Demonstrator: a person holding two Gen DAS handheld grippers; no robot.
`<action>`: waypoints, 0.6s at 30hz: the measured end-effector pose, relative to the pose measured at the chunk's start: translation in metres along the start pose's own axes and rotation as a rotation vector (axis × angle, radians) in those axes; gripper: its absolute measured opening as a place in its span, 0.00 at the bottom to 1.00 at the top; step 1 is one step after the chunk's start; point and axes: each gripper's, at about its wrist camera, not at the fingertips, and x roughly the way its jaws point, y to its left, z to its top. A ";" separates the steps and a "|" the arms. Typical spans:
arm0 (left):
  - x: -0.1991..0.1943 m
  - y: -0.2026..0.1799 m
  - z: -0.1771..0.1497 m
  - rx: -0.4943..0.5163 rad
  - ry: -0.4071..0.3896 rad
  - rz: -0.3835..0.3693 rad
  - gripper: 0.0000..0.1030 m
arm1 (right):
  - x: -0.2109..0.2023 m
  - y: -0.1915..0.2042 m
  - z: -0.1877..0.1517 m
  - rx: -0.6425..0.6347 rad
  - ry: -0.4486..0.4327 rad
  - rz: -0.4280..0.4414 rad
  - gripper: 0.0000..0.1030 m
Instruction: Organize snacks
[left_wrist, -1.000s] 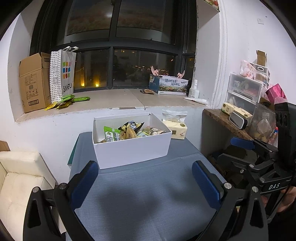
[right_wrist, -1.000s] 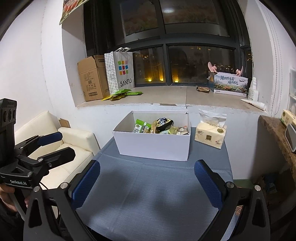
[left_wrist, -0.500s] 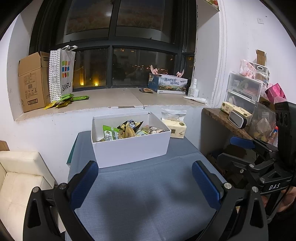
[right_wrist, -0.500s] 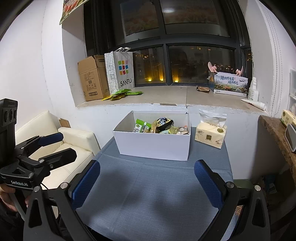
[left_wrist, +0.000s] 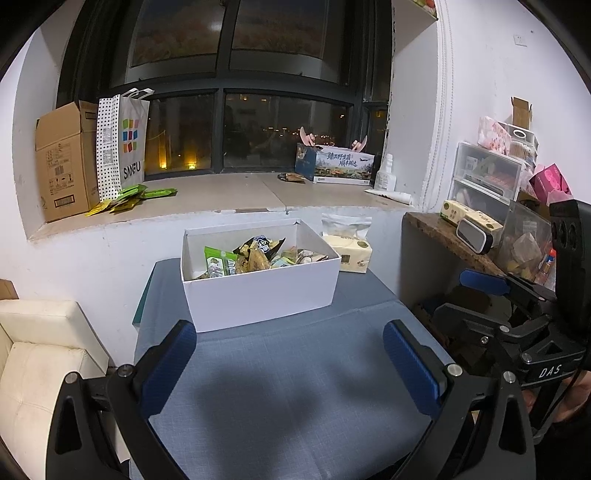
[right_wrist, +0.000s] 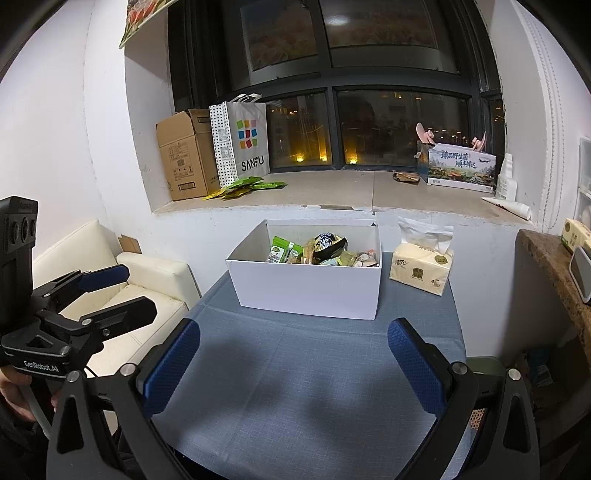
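Nearest, spread wide and holding nothing over the bare blue-grey cloth of the bench (left_wrist: 295, 398): the left hand-held gripper (left_wrist: 291, 365) and the right hand-held gripper (right_wrist: 295, 363), side by side at the near edge. Straight ahead of both, well apart from the fingertips, the white box (left_wrist: 258, 291) of snacks (left_wrist: 255, 254) at the far end of the bench, long axis across the line of reach, open top upward, packets heaped inside. Probably equal reach for the 2, the box slightly left of centre for the left, nearly centred for the right.
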 end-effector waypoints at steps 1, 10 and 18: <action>0.000 0.000 0.000 0.000 0.001 -0.001 1.00 | 0.000 0.000 0.000 -0.001 0.001 0.000 1.00; 0.002 0.000 -0.001 0.004 0.008 0.003 1.00 | 0.000 0.000 0.000 0.000 0.003 0.000 1.00; 0.003 0.000 -0.001 0.005 0.007 0.000 1.00 | 0.000 0.001 0.000 -0.002 0.004 0.000 1.00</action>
